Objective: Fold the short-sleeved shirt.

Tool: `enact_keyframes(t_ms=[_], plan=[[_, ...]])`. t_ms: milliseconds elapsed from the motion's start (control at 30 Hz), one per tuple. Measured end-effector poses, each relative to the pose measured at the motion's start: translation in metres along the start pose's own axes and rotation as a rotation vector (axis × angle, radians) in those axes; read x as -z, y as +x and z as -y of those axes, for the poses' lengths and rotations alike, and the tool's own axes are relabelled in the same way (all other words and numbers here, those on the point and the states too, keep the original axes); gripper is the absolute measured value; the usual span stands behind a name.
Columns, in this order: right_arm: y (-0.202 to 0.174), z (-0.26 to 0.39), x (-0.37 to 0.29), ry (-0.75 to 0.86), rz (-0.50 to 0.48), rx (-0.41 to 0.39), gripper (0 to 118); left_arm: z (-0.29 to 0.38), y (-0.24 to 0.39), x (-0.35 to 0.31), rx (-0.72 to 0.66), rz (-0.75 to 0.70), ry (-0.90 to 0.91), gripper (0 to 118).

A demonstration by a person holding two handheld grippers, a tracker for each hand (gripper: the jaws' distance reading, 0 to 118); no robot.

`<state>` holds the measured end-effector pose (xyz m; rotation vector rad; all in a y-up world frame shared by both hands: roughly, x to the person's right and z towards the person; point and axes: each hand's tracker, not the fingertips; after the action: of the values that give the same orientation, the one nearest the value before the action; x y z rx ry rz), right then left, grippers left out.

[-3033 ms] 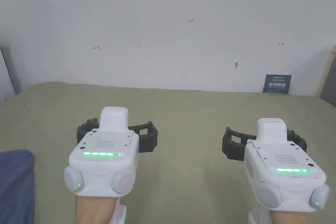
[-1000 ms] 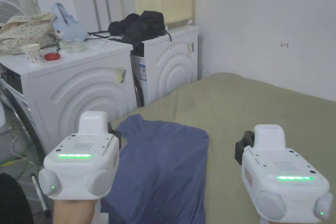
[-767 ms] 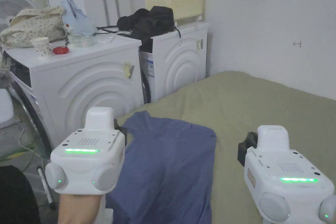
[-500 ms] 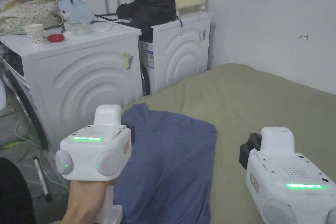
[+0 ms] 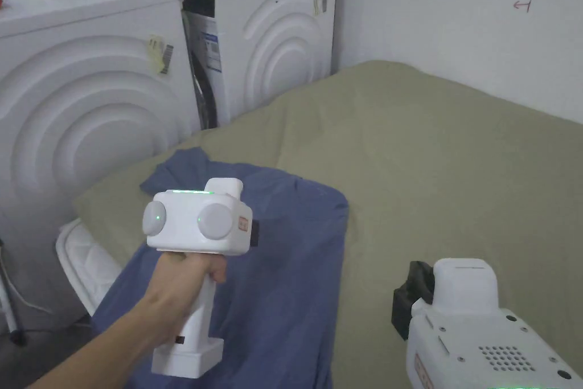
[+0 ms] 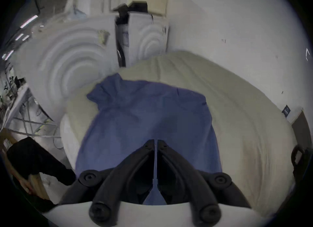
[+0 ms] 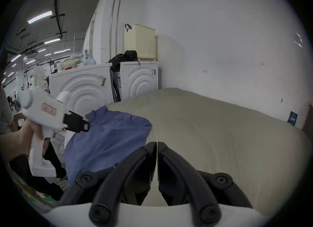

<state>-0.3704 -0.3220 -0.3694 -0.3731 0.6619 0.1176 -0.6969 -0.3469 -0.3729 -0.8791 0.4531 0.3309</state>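
Note:
A blue short-sleeved shirt (image 5: 296, 270) lies crumpled on the near left corner of the olive bed (image 5: 444, 151), its lower part hanging over the bed's edge. A hand holds my left gripper (image 5: 254, 233) just above the shirt's middle, nose pointing forward. In the left gripper view its jaws (image 6: 156, 141) are closed together over the blue shirt (image 6: 149, 117) with nothing between them. My right gripper (image 5: 413, 293) hovers over bare bedding to the right of the shirt. Its jaws (image 7: 157, 143) are shut and empty; the shirt (image 7: 110, 134) and the left gripper (image 7: 85, 126) lie to its left.
Two white washing machines (image 5: 85, 105) (image 5: 279, 31) stand close to the bed's left side, with a narrow gap to the mattress corner (image 5: 85, 270). A white wall (image 5: 455, 20) runs behind the bed. Open bedding stretches to the right of the shirt.
Both grippers stood open three seconds ago and are shut now. The left gripper has moved forward and right over the shirt. The head camera has turned left and tilted down.

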Motion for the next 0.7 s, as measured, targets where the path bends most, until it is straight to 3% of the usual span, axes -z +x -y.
enact_keyframes(t_ms=[33,67,100,133,167,233,367,567,600,700], plan=[[0.002,0.004,0.003,-0.004,0.0,-0.002,8,-0.002,0.002,0.007,-0.001,0.002,-0.022,8],[0.003,0.007,0.006,-0.014,0.003,-0.005,8,-0.003,0.005,0.012,-0.001,-0.016,0.001,18],[0.005,0.009,0.009,-0.023,0.006,-0.008,8,-0.005,0.008,0.016,0.02,-0.037,0.002,46],[0.006,0.012,0.011,-0.029,0.009,-0.008,8,-0.005,0.013,0.016,0.046,-0.052,-0.017,103],[0.007,0.014,0.012,-0.033,0.012,-0.007,8,-0.006,0.015,0.021,0.038,-0.053,-0.049,118],[0.009,0.017,0.016,-0.049,0.018,0.004,8,-0.007,0.023,0.024,0.07,-0.063,-0.054,110],[0.011,0.021,0.017,-0.057,0.026,0.018,8,-0.021,0.014,0.071,0.095,-0.091,-0.091,111],[0.018,0.024,0.014,-0.064,0.03,0.013,8,0.009,0.033,0.078,0.101,-0.106,-0.114,104],[0.02,0.024,0.014,-0.066,0.033,0.007,8,0.008,0.033,0.077,0.102,-0.102,-0.116,99],[0.028,0.023,0.01,-0.067,0.047,0.013,8,0.005,0.038,0.07,0.142,-0.079,-0.1,57]])
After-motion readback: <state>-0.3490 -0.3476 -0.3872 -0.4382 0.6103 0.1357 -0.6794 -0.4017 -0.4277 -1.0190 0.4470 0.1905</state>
